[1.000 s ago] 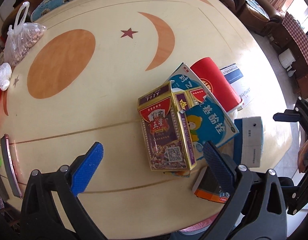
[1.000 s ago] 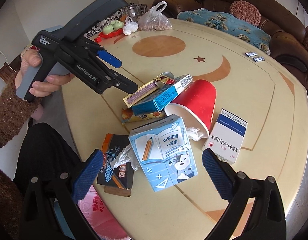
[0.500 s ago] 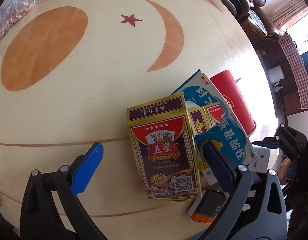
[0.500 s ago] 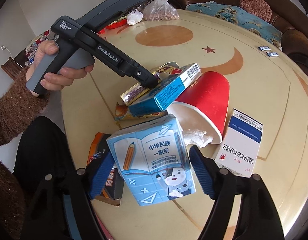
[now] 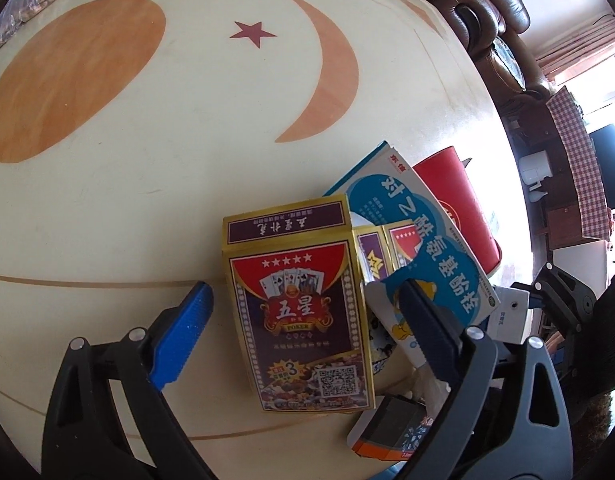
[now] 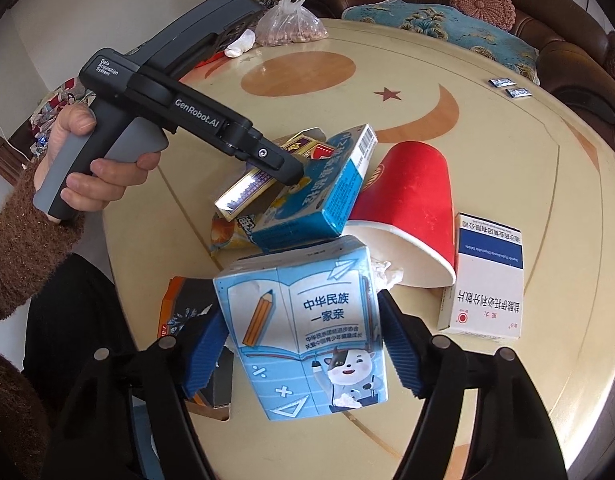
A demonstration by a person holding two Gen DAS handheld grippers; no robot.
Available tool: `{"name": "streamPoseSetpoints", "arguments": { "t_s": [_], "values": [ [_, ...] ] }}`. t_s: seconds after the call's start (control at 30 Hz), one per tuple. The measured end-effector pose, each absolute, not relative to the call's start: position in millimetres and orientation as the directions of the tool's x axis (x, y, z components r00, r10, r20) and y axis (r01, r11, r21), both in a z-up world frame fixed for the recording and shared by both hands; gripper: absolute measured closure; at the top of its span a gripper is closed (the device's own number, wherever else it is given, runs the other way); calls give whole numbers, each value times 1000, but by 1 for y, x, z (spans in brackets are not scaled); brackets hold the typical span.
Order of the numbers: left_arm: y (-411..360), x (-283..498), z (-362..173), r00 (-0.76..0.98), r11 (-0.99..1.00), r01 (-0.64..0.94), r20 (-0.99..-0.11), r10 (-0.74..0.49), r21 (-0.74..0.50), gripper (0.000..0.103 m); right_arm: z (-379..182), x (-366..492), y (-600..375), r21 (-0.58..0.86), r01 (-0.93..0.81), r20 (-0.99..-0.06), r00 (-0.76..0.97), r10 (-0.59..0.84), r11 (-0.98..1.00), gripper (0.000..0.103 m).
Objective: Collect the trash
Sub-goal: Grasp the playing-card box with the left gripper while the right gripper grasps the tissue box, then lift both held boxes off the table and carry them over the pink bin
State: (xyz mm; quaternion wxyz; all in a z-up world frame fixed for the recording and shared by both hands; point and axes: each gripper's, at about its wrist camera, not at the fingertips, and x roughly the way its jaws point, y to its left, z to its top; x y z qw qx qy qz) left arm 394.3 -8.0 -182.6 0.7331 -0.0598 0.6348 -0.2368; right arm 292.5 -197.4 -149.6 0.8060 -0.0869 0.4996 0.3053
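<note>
A pile of trash lies on the round table. A gold and purple poker card box [image 5: 303, 312] sits between the fingers of my open left gripper [image 5: 307, 312], which straddles it without touching; it also shows in the right wrist view [image 6: 251, 188]. Beside it lie a blue medicine box [image 5: 419, 240], a tipped red paper cup [image 6: 411, 200] and an orange and black small box [image 5: 387, 436]. My right gripper [image 6: 303, 340] is shut on a light blue milk carton [image 6: 303, 332] with a cartoon cow.
A white and blue medicine box [image 6: 487, 276] lies right of the cup. A plastic bag of nuts [image 6: 291, 28] and two small sachets [image 6: 507, 88] sit at the table's far side. Sofas ring the table [image 5: 147, 184]. The table edge is near me.
My left gripper has come down and forward over the poker box, with a finger on each side. My right gripper has closed from wide open onto the milk carton.
</note>
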Motion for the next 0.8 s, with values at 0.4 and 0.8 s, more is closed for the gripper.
{"name": "streamPoseSetpoints", "arguments": {
  "t_s": [0.4,0.8],
  "values": [
    [-15,391,-171,99,897,293,-923,-372,-330,42,-139,289,-208,91,-496,-853,408,324,864,35],
    [-19,380,-144,173,913,323,-933,-317,-250,43,-128,288,-223,15,-415,-856,464,226,910,35]
  ]
}}
